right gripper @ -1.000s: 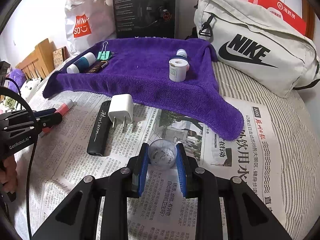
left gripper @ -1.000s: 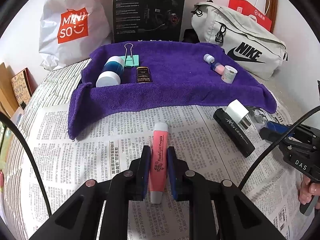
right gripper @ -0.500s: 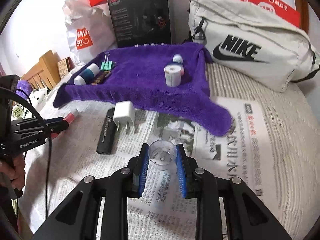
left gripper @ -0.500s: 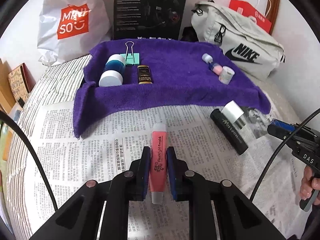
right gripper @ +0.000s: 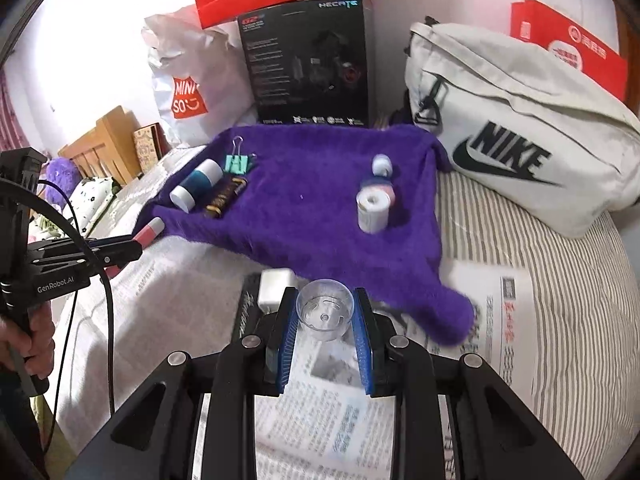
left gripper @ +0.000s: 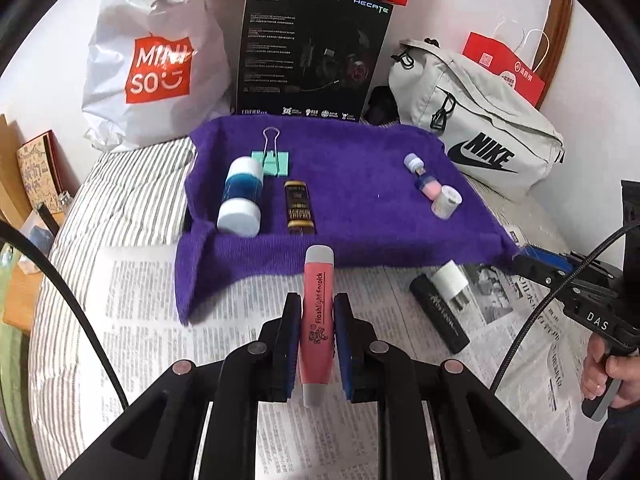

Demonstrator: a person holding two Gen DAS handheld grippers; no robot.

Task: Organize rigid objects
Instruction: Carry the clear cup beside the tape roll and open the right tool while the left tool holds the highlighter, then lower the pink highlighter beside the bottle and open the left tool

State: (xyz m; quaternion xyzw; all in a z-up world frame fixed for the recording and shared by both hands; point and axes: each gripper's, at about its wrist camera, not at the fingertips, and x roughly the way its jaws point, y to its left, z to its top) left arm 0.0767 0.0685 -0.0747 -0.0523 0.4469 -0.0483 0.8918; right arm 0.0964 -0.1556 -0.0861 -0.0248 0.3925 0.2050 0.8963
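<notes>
Purple towel [left gripper: 352,216] is spread over newspaper [left gripper: 160,320] on a striped bed, backed by a white Miniso bag [left gripper: 156,60], a black headset box [left gripper: 312,52] and a pale Nike bag [left gripper: 480,136]

Left tool [left gripper: 317,312] is clamped narrow on a pink tube [left gripper: 317,320], which is held lengthwise between the pads with its grey cap at the towel's near edge, clear of the paper

Right tool [right gripper: 326,320] is closed on a small clear plastic cup [right gripper: 325,314], mouth facing the camera, held above the newspaper just short of the towel

On the towel are seen: a blue bottle with white ends [left gripper: 240,196], a green binder clip [left gripper: 271,158], a dark gold-printed tube [left gripper: 300,208], a small pink vial [left gripper: 424,178] and a white roll [left gripper: 446,200]

Still on the newspaper: a black case [left gripper: 438,316] with a white charger plug [left gripper: 450,282] lying against it
</notes>
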